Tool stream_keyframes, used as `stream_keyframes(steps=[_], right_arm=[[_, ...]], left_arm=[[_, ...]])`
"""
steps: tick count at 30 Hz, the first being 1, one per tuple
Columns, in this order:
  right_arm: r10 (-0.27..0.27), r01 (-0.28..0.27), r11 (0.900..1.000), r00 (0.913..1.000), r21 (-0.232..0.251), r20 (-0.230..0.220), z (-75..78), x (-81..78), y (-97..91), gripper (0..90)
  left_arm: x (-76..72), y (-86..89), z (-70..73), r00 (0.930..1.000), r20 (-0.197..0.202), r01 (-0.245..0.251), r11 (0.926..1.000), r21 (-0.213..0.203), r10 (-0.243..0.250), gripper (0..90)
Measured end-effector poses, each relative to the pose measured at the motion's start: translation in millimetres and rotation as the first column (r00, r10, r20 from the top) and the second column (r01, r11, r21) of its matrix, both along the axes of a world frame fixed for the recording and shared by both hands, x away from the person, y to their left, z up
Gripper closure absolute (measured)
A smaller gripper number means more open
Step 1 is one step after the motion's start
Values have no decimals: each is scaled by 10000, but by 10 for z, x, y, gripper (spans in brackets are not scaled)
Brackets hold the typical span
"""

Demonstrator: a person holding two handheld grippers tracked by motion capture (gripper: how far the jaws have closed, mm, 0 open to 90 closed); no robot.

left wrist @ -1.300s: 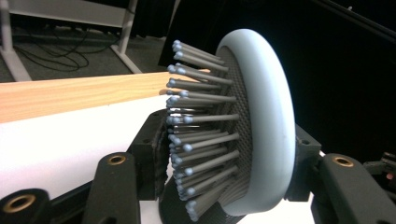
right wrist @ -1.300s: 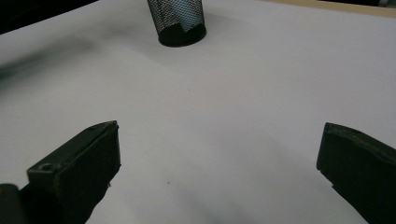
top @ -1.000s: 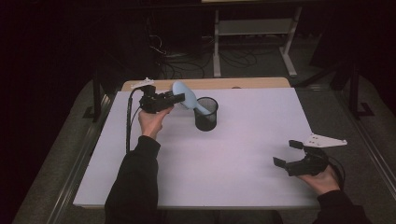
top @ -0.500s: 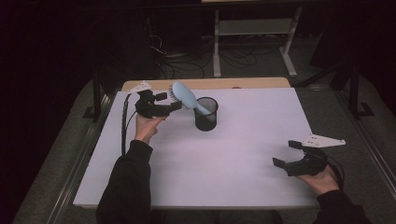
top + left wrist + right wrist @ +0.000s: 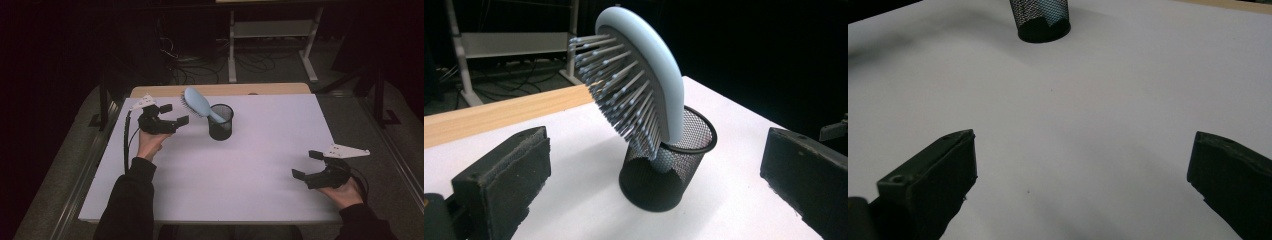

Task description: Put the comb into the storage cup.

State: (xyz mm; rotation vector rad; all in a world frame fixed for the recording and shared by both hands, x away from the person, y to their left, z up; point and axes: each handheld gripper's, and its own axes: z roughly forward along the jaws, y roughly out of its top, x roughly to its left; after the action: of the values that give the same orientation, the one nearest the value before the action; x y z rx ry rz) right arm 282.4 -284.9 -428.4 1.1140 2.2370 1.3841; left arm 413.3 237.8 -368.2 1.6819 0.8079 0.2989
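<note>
My left fingers (image 5: 172, 114) stand wide apart with nothing between them; they have just been opening, and they have let go of the hairbrush (image 5: 199, 104), which now leans on its own just beside them. My right fingers (image 5: 310, 164) are spread as well, empty, resting low near the right front corner of the counter (image 5: 260, 165), well apart from the work. In the left gripper view the hairbrush (image 5: 644, 85) stands handle-down in the black mesh cup (image 5: 664, 170), its pale blue head tilted out over the rim toward my side with the bristles facing down and left. The mesh cup (image 5: 220, 121) sits toward the back of the white counter, close to the wooden strip (image 5: 280, 89) along the far edge, and I can also see its base at the top of the right gripper view (image 5: 1040, 20). I judge the brush to be light, stiff plastic with a smooth, rather slippery back; the bristles would give and splay under pressure, so they are a poor place to pinch. If I take it again I would close across the 2 edges of the head or on the neck just above the rim. The cup looks light too, and with the head hanging off to 1 side a careless nudge could tip the whole thing over.
</note>
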Motion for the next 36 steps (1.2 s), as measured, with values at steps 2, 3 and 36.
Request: stream_keyframes(steps=[2, 3, 36], right_arm=[[-7, 7, 10000, 10000, -17, -10, -2, 2, 0, 0], [-10, 10, 10000, 10000, -16, -15, -4, 3, -1, 0], [-27, 26, 9999, 10000, -97, -53, -21, -2, -3, 0]], left_arm=[[-22, 31, -7, 10000, 0, -41, 10000, 16, 41, 0], [-33, 46, -11, 10000, 5, -53, 10000, 25, 53, 0], [-505, 371, -99, 9998, 49, -207, 9976, 663, 204, 0]])
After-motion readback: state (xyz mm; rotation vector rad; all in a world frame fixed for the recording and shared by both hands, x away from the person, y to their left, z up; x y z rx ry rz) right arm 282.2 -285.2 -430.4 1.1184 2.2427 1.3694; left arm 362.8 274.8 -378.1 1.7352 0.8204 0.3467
